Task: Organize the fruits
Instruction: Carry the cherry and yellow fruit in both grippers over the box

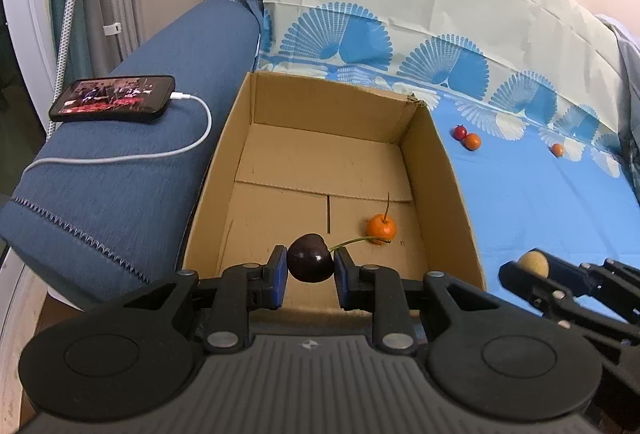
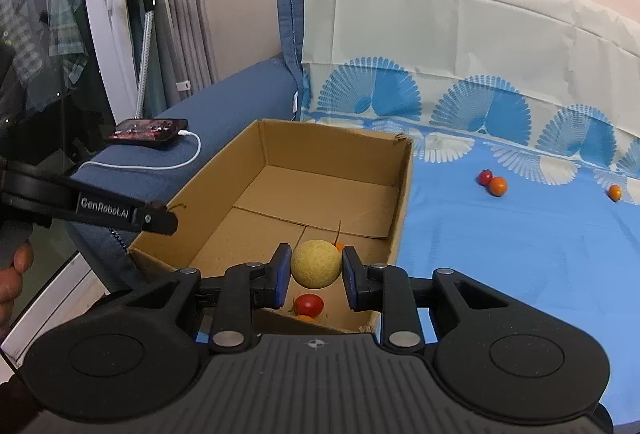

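Observation:
My left gripper (image 1: pixel 311 266) is shut on a dark cherry (image 1: pixel 310 263) with a green stem, held over the near end of the open cardboard box (image 1: pixel 452 178). An orange fruit (image 1: pixel 381 227) with a stem lies on the box floor. My right gripper (image 2: pixel 316 268) is shut on a round yellow fruit (image 2: pixel 316 263), over the box's (image 2: pixel 402 210) near right corner; it also shows in the left wrist view (image 1: pixel 533 264). Below it in the box lie a red tomato (image 2: pixel 308 304) and part of an orange fruit (image 2: pixel 306 318).
On the blue sheet (image 1: pixel 540 210) right of the box lie a red fruit (image 1: pixel 460 132), an orange fruit (image 1: pixel 472 141) touching it, and another orange one (image 1: pixel 557 149) farther right. A phone (image 1: pixel 114 98) on a white cable (image 1: pixel 196 138) rests on the blue sofa arm at left.

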The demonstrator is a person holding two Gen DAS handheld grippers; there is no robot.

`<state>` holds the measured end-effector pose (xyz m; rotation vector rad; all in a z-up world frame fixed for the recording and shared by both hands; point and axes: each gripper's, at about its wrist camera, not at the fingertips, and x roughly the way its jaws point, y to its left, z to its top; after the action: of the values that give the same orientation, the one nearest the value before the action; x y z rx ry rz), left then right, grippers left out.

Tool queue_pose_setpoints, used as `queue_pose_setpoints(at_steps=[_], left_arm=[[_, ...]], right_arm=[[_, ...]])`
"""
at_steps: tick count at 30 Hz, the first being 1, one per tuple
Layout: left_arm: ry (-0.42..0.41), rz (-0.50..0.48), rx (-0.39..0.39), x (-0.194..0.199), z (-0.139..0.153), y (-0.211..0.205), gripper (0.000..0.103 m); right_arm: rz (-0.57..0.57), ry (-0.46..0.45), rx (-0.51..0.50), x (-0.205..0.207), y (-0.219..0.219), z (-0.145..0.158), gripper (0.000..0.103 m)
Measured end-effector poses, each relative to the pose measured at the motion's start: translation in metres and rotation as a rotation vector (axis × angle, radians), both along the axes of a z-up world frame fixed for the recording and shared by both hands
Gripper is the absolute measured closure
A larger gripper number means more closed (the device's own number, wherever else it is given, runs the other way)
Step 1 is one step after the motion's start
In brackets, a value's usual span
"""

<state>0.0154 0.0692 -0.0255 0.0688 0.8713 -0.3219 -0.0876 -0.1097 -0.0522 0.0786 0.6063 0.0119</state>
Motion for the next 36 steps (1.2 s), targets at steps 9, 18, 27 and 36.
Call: queue_pose_setpoints(at_steps=[9,18,27,36], left_arm=[[0.034,-0.01,0.021,0.03,-0.019,-0.014,0.076],[0.079,-0.015,0.047,0.048,-0.042,-0.02,0.076],[0.111,-0.011,0.068,0.062,-0.06,-0.02,0.076],[0.139,-0.013,0.098,0.072,-0.077,-0.023,0.076]], right_arm=[[0.028,0.042,0.001,0.034,0.004,-0.016,0.075],[0.051,0.1,0.002,0.059,0.005,-0.036,0.075],[0.064,0.145,0.004,0.075,0.008,-0.052,0.075],[0.071,0.177,-0.007,0.086,0.008,-0.066,0.075]])
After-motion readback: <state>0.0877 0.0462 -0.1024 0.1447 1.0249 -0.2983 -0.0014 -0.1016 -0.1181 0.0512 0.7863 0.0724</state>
